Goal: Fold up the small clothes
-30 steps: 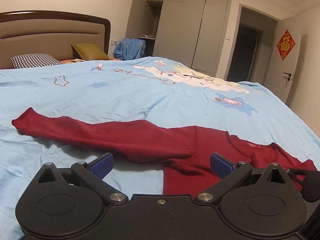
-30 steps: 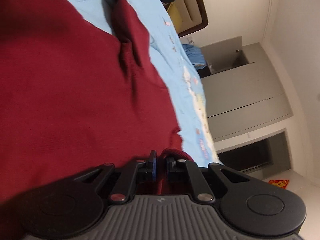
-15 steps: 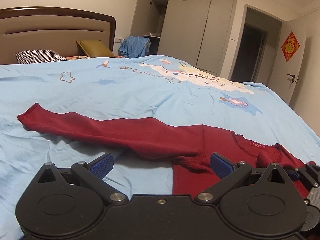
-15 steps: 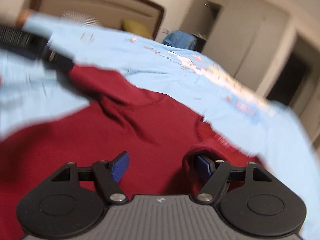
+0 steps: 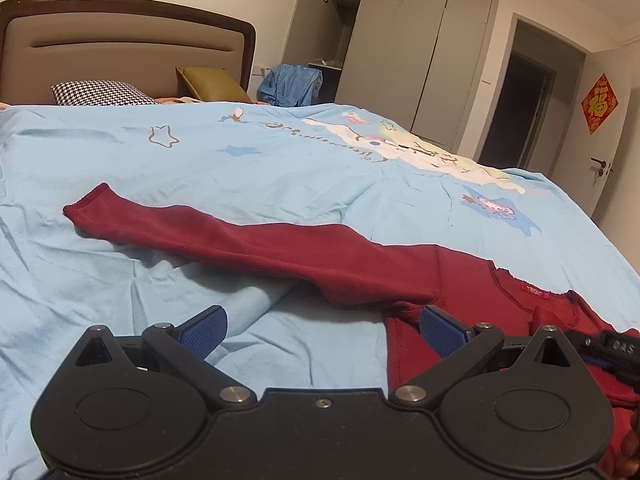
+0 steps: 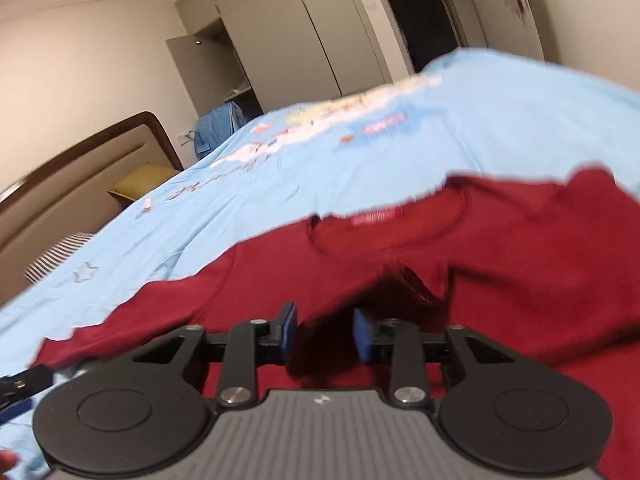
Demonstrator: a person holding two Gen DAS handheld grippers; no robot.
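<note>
A dark red long-sleeved shirt [image 5: 460, 276] lies on the light blue bedspread [image 5: 280, 168]. One sleeve [image 5: 240, 236] stretches flat toward the left. My left gripper [image 5: 324, 320] hovers wide open just before the armpit, nothing between its pads. In the right wrist view the shirt [image 6: 540, 264] fills the foreground, its collar and label [image 6: 376, 216] ahead. My right gripper [image 6: 325, 332] has its jaws drawn in on a dark, bunched fold of the shirt [image 6: 400, 280]. The view is blurred. The right gripper's tip [image 5: 612, 348] shows at the shirt's right edge in the left wrist view.
A padded headboard [image 5: 120, 52] with a checked pillow [image 5: 100, 92] and an olive cushion [image 5: 208, 84] stands at the far end. Blue clothes [image 5: 292, 84] sit by the open wardrobe [image 5: 400, 40]. A dark doorway [image 5: 516, 108] lies beyond the bed's right side.
My right gripper let go of the cloth, swung upright over the shirt's body, and has narrowed again on a fold. The left gripper drifted left and stayed open.
</note>
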